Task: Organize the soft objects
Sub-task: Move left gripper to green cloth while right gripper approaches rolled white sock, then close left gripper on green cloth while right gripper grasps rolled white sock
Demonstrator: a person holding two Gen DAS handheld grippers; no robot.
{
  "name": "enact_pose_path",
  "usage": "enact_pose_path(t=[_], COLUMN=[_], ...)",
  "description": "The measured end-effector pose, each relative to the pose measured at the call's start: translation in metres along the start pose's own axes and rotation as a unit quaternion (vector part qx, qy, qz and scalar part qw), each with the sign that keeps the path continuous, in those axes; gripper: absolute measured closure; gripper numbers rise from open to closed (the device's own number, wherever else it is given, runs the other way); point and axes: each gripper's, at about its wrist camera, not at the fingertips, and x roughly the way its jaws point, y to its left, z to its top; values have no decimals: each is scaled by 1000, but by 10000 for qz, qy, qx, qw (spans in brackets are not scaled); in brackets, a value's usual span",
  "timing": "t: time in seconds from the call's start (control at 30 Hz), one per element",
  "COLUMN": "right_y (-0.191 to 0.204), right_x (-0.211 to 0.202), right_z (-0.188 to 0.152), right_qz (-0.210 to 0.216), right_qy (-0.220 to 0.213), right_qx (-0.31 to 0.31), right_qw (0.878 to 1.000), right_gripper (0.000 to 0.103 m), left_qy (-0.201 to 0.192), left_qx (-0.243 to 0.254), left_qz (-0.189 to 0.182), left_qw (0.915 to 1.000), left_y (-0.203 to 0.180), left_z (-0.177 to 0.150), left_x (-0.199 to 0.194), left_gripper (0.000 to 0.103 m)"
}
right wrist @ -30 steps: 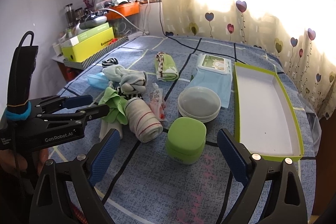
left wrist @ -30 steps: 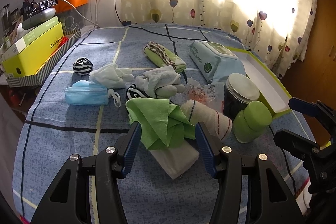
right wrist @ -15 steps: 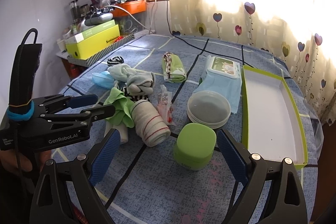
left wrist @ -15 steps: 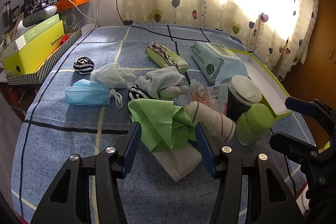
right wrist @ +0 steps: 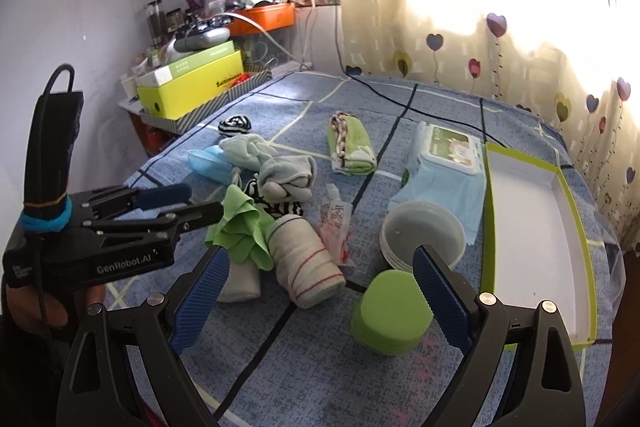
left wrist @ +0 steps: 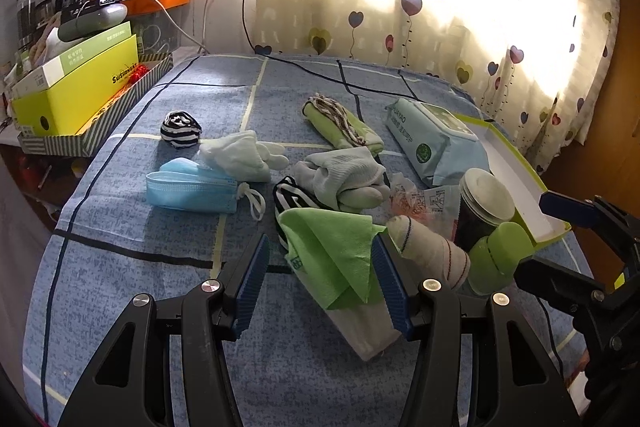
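Seen from the left wrist: left gripper [left wrist: 320, 279] spread wide and empty above the blue checked bedspread [left wrist: 132, 267], blue pads bracketing a crumpled green cloth [left wrist: 332, 255] draped over a pale folded piece, apparently lined up for a pinch on the nearest soft item. Beyond, scattered within easy reach: blue face mask [left wrist: 192, 187], grey socks [left wrist: 344, 177], a striped sock ball [left wrist: 180, 129], a rolled white sock with red stripes [left wrist: 432, 251] beside a green lidded container [left wrist: 500, 255]. Seen from the right wrist: right gripper [right wrist: 316, 291] likewise wide, holding nothing, poised over the rolled sock and green container, probably waiting its turn. To its right, an empty green-rimmed tray [right wrist: 492, 227], white inside, the likely destination; wet wipes pack [right wrist: 448, 151] lying beside it.
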Motion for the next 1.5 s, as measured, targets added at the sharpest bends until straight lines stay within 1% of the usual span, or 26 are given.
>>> enact_pose_path(t=[0.2,0.33,0.4,0.43,0.5,0.73,0.87,0.93,0.97,1.0,1.03,1.07,1.1,1.13,1.2,1.27,1.33,1.5], right_y=[11,16,17,17,15,10,10,11,11,12,13,13,14,15,17,19,22,25], right_x=[16,25,29,31,34,39,42,44,45,46,46,47,48,49,50,52,54,62], right_z=[5,7,8,8,8,8,8,8,8,8,8,8,8,8,8,8,9,11], right_qz=[205,171,137,122,105,49,36,38,40,37,38,46,55,64,94,112,111,17], right_qy=[132,205,237,275,321,387,423,443,458,471,482,493,505,517,536,567,610,751], right_qx=[-150,-278,-332,-347,-339,-300,-321,-365,-390,-410,-429,-446,-464,-485,-521,-576,-632,-767], right_qw=[9996,9993,9991,9989,9989,9988,9986,9983,9982,9980,9979,9978,9976,9975,9972,9967,9961,9942], right_gripper=[9,9,13,18,18,18,18,19,21,22,24,25,26,27,29,30,31,31], left_qy=[-45,15,87,142,212,350,574,563,527,464,402,371,332,301,324,368,323,193], left_qx=[-161,-269,-285,-304,-330,-353,-329,-329,-333,-340,-342,-334,-318,-295,-230,-240,-228,-267], left_qz=[-72,-341,-515,-632,-738,-783,-748,-768,-762,-769,-775,-771,-773,-789,-857,-945,-931,-900], left_qw=[9998,9991,9982,9974,9965,9957,9950,9949,9951,9954,9956,9958,9959,9960,9955,9946,9949,9954], left_y=[15,21,20,19,18,14,12,11,12,13,14,15,15,16,15,15,17,26], left_z=[3,3,3,3,4,8,7,5,5,5,5,6,6,6,5,3,2,4], left_x=[1,4,9,12,17,35,49,50,49,47,45,43,41,40,40,40,37,29], left_gripper=[49,49,49,49,49,49,49,49,49,52,58,70,76,77,89,91,95,97])
